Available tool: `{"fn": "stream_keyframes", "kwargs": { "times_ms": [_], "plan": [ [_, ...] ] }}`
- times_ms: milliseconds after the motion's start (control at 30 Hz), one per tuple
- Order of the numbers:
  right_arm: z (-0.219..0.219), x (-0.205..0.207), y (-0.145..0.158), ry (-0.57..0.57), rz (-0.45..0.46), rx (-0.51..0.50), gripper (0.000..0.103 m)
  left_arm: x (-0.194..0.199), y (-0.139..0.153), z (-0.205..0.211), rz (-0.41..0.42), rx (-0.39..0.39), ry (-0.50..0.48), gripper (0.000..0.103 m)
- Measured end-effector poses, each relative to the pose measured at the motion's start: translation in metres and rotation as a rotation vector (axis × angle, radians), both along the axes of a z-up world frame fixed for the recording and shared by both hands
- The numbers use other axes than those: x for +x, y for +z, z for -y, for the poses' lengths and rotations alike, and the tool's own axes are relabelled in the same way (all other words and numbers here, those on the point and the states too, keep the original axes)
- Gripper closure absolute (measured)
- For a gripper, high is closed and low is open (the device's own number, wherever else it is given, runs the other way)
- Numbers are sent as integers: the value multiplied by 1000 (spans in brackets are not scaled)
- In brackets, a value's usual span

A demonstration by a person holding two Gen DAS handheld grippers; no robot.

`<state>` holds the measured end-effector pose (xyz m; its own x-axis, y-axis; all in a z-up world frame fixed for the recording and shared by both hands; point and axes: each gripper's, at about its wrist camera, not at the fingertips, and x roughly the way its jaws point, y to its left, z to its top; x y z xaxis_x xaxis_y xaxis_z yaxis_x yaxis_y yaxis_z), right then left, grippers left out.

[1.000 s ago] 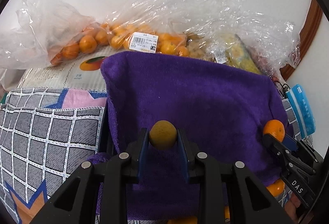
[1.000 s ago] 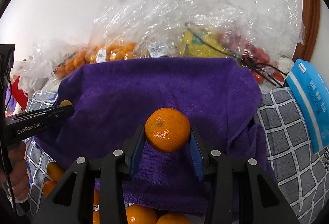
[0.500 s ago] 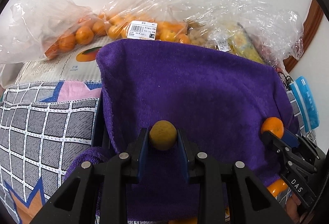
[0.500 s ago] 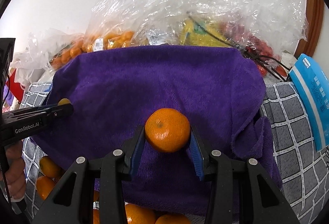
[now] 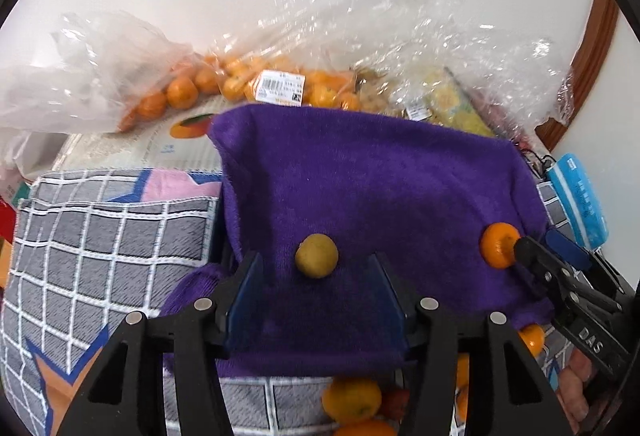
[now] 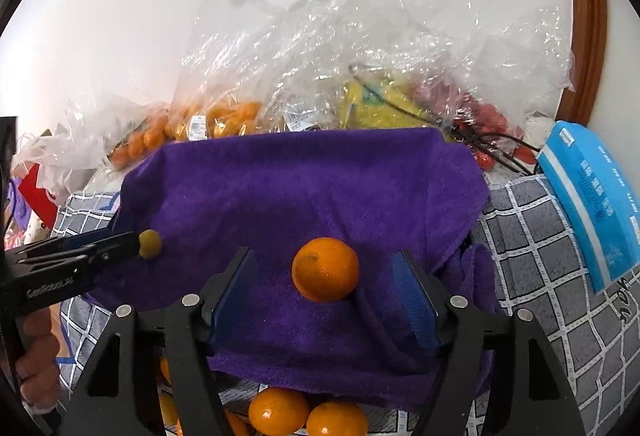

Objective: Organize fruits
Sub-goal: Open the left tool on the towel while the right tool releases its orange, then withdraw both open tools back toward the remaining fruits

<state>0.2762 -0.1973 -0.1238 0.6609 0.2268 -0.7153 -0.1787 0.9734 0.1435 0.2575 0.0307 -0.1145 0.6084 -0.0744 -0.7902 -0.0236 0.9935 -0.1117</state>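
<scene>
The purple towel (image 5: 372, 188) spreads wide, its far edge against the plastic bags (image 6: 360, 48) and its near edge hanging above loose oranges (image 6: 280, 412), with bare cloth on all sides of both fruits. The left tool (image 5: 316, 300) now stands spread; the yellow fruit (image 5: 316, 255) it pinched half a second ago lies free on the towel between its fingers. The right tool (image 6: 326, 302) has likewise opened, and its orange (image 6: 325, 269) rests on the towel, touching neither finger.
</scene>
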Motion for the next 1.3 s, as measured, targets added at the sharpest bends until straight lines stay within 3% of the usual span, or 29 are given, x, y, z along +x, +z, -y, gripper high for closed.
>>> {"fn": "stream_keyframes", "kwargs": {
  "times_ms": [200, 567, 1000, 1300],
  "plan": [
    [-8, -21, 23, 16, 84, 17, 32, -31, 16, -9, 76, 19, 52, 50],
    [-12, -92, 58, 23, 175, -34, 32, -87, 30, -15, 125, 4, 34, 50],
    [7, -137, 49, -52, 118, -13, 32, -131, 29, -17, 130, -28, -13, 50],
    [4, -160, 45, -33, 127, -32, 32, -142, 23, -29, 109, -54, 20, 50]
  ]
}}
